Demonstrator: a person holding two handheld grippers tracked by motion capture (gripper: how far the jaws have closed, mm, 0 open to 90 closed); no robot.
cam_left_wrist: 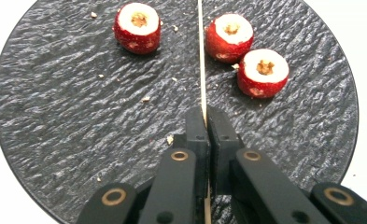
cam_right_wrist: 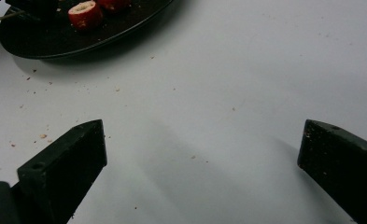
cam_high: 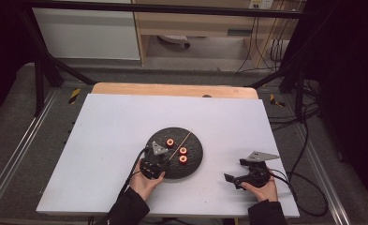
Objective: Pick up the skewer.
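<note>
On the plate [cam_left_wrist: 55, 116], left tongs [cam_left_wrist: 204, 116] pinch the skewer [cam_left_wrist: 201, 56].

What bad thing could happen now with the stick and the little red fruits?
The left tool pinches the thin wooden stick near one end, so the stick might bend, snap or slip sideways when pushed into a fruit. The three red cored fruit pieces sit loose on the dark round plate, so one might roll away. The right tool is open over the bare white table, too far to steady them.
</note>
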